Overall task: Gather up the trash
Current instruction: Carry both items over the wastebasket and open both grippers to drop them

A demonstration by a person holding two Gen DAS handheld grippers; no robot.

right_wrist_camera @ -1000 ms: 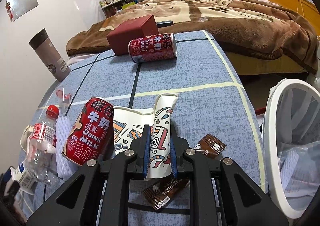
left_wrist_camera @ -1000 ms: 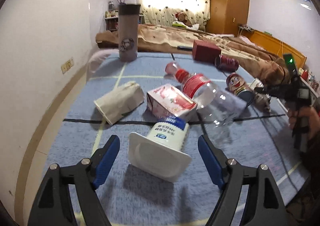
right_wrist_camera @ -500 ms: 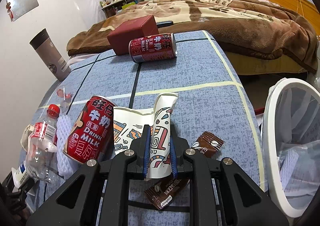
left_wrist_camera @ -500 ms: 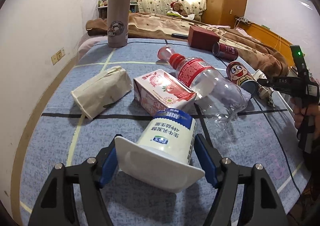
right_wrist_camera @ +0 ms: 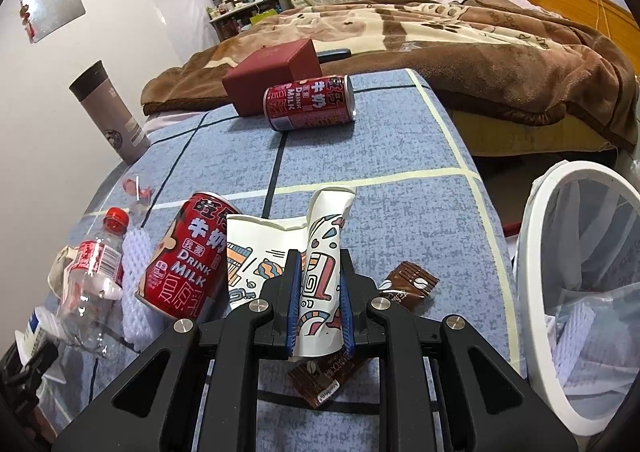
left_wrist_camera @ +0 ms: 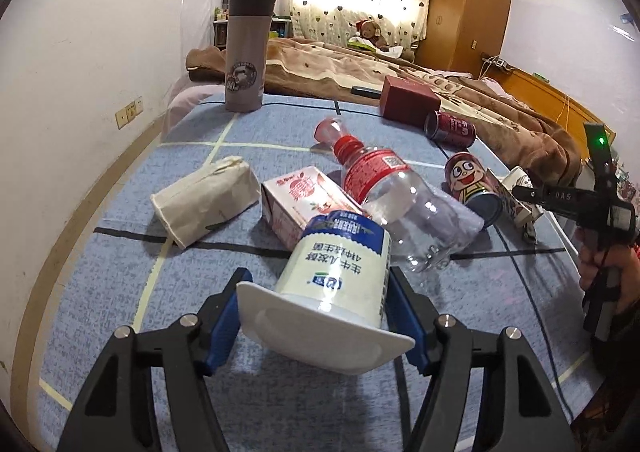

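The left gripper [left_wrist_camera: 316, 316] is closing on the toppled yogurt cup [left_wrist_camera: 336, 284] between its jaws; its flared rim could slip free. The right gripper [right_wrist_camera: 319, 302] pinches a crushed paper cup [right_wrist_camera: 320, 272] beside the bin [right_wrist_camera: 560, 252], and the thin paper might tear loose.

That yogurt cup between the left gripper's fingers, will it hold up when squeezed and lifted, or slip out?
The yogurt cup lies on its side with the left gripper closing around it. It looks empty, so probably light. Thin plastic walls may dent under pressure. Its body tapers away from the wide flared rim, so it could slide; the rim may catch on the pads and help.
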